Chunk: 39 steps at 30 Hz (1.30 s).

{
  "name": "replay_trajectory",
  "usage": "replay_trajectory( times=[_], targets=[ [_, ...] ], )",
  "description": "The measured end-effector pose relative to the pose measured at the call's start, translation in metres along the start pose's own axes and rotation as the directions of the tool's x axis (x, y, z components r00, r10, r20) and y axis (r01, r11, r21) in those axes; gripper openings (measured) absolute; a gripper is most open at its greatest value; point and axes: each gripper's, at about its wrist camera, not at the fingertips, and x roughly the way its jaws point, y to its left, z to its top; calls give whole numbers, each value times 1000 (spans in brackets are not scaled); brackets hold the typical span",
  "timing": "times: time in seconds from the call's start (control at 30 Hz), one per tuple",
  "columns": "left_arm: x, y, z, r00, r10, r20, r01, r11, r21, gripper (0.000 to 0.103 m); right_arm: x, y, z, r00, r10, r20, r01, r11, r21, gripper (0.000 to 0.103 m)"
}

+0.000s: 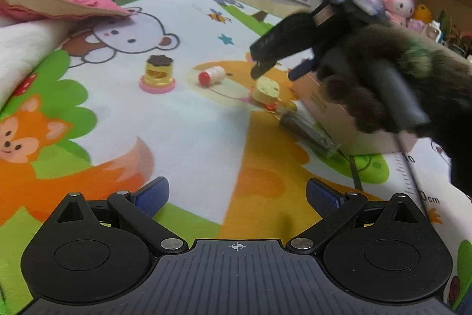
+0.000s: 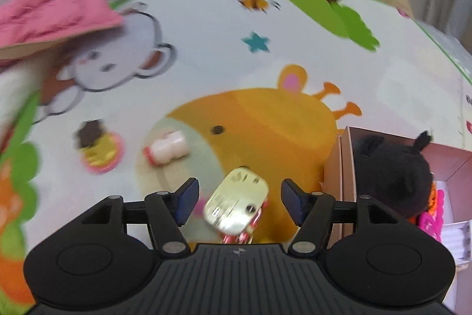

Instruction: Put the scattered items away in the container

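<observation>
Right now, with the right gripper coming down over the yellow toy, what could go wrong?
1. The right gripper is open around the tilted yellow toy, pads not touching; closing could squeeze it sideways.
2. The clear bottle lies against that toy, so it may get dragged.
3. The cardboard box wall sits close to one finger and might be bumped.

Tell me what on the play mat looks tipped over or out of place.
The small white bottle with the red cap lies on its side on the mat, apart from the box. The pale yellow toy near the box looks tilted, though it is blurred. The cake toy stands upright.
</observation>
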Motion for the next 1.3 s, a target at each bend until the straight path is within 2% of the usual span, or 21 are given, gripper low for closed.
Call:
replay_trajectory(
  times=[0.07,0.13,0.23,0.3,0.37,0.43,0.5,0.6,0.63,0.7,0.8,0.87,0.93,1.03,1.17,1.23,1.27,1.3],
  targets=[
    [-3,6,-1,1000,8,4,-8,1000,-11,102,10,4,-2,999,-7,-32,7,1000,-16,47],
    [-6,9,-3,1000,13,2,-13,1000,-16,102,4,9,-11,999,23,-37,-24,999,-31,47],
    [-8,10,-7,1000,11,-7,-11,1000,-15,102,-21,18,-30,988,141,-61,-144,988,-58,45],
    [-10,7,-9,1000,0,-12,-1,1000,-5,102,-41,22,-49,969,227,-103,-236,968,-86,43],
    [-12,2,-12,1000,-17,-19,17,1000,13,102,-64,21,-69,939,314,-139,-331,935,-126,43],
    [-15,-5,-15,999,-32,-26,33,999,36,102,-89,14,-86,920,372,-126,-389,906,-164,46],
    [-17,-11,-17,999,-40,-33,42,998,53,102,-109,5,-98,934,353,-59,-357,915,-186,47],
    [-17,-15,-20,998,-41,-46,43,998,54,102,-117,4,-115,976,207,69,-179,940,-291,47],
    [-17,-16,-21,998,-38,-51,41,998,53,102,-114,4,-120,982,165,87,-129,938,-321,47],
    [-18,-18,-22,998,-31,-56,34,998,54,102,-103,4,-129,989,122,88,-84,934,-346,47],
    [-24,-19,-22,998,-21,-58,25,998,65,102,-86,-3,-134,990,134,44,-113,940,-322,46],
    [-27,-19,-21,998,-4,-56,9,997,76,102,-81,-6,-141,989,141,40,-123,945,-304,42],
    [-29,-17,-18,998,19,-53,-14,996,84,102,-86,-8,-149,987,147,60,-123,947,-297,30],
    [-24,-13,-11,997,55,-55,-50,995,82,102,-110,-18,-171,976,208,59,-181,936,-302,22],
    [-9,-17,1,996,74,-51,-69,993,99,102,-134,-35,-204,978,203,39,-175,915,-363,22],
    [2,-22,7,995,80,-54,-74,991,113,102,-143,-45,-217,984,170,47,-136,901,-411,24],
    [7,-25,9,995,86,-58,-78,990,119,102,-146,-50,-222,989,137,60,-98,897,-431,27],
    [11,-28,12,994,90,-61,-82,989,123,102,-148,-56,-226,993,80,86,-34,895,-445,38]
  ],
)
